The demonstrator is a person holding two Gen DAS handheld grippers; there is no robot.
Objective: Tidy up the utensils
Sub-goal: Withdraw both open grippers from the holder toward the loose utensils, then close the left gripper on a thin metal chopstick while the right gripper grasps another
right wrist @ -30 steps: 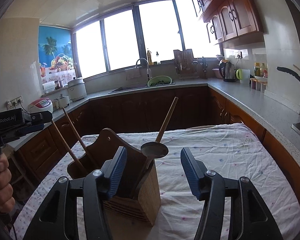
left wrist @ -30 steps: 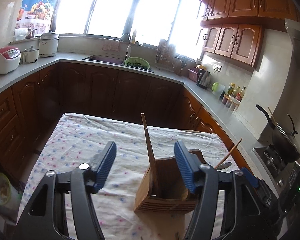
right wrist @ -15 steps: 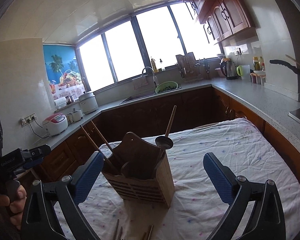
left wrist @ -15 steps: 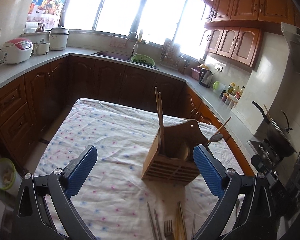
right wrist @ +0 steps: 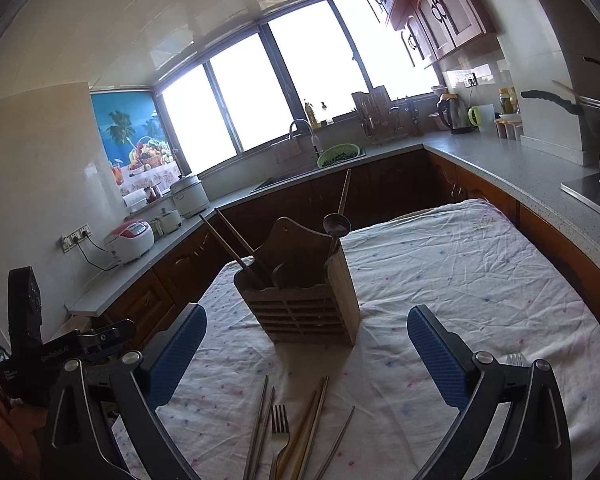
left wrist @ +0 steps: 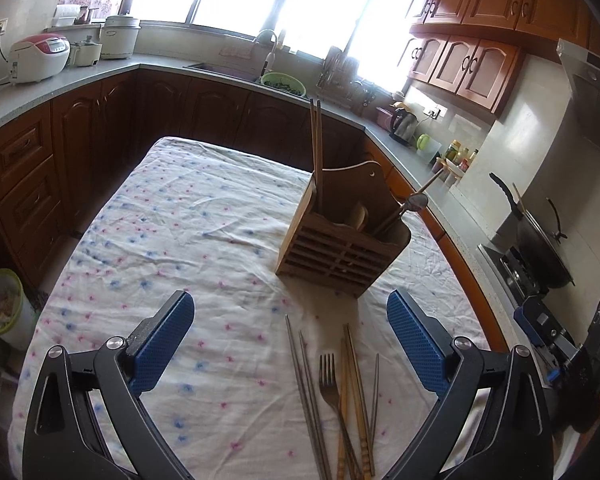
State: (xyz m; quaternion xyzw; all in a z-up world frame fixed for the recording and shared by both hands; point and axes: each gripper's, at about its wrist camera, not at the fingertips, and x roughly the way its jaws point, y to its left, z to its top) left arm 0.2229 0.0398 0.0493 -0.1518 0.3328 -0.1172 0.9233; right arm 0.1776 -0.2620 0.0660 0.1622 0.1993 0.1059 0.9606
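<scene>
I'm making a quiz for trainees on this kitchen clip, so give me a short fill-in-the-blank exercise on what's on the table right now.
1. The wooden holder stands on a ____ cloth.
2. The pair of chopsticks stands in the holder's ____ compartment, as the left wrist view shows it.
3. Among the loose chopsticks in front of the holder lies a metal ____.
4. Both grippers' jaws are ____.

Missing words: flowered; left; fork; open
</scene>
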